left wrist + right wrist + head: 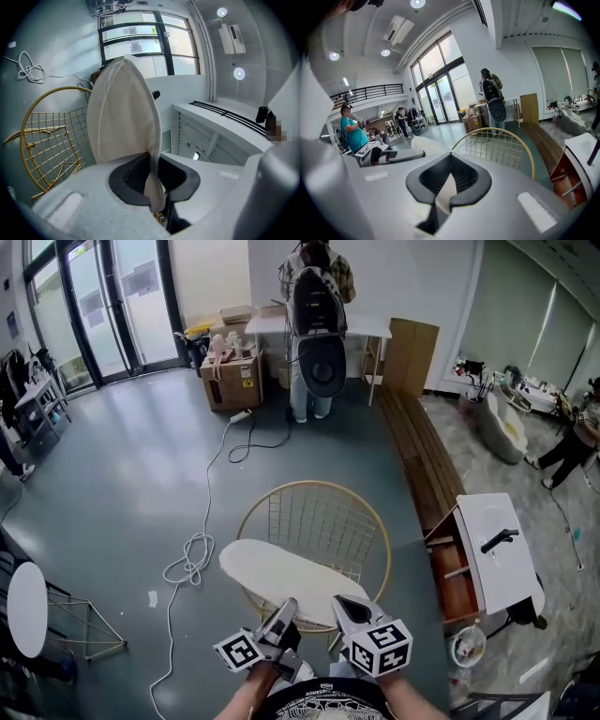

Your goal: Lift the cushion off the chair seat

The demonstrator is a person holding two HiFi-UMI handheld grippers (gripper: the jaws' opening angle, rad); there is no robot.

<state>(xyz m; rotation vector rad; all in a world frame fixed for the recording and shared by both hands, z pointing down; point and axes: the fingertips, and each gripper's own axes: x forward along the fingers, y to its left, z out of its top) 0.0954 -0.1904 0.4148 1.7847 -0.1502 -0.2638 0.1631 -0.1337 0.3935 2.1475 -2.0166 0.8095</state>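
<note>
A white oval cushion (pixel 281 576) hangs tilted above the seat of a gold wire chair (pixel 323 517), its near edge toward me. My left gripper (pixel 283 607) and right gripper (pixel 349 606) are both at that near edge. In the left gripper view the cushion (pixel 123 110) stands up from the jaws, its thin edge pinched between the dark pads (pixel 133 176), and the chair (pixel 44 140) lies below at the left. In the right gripper view cream fabric of the cushion (pixel 446 190) is clamped between the pads, with the chair (pixel 504 147) beyond.
A person with a backpack (pixel 317 320) stands at a white table at the back, beside cardboard boxes (pixel 232 381). A white cable (pixel 192 557) runs over the floor left of the chair. A white side table (pixel 502 559) and wooden bench (pixel 417 451) stand right; a round table (pixel 26 607) stands left.
</note>
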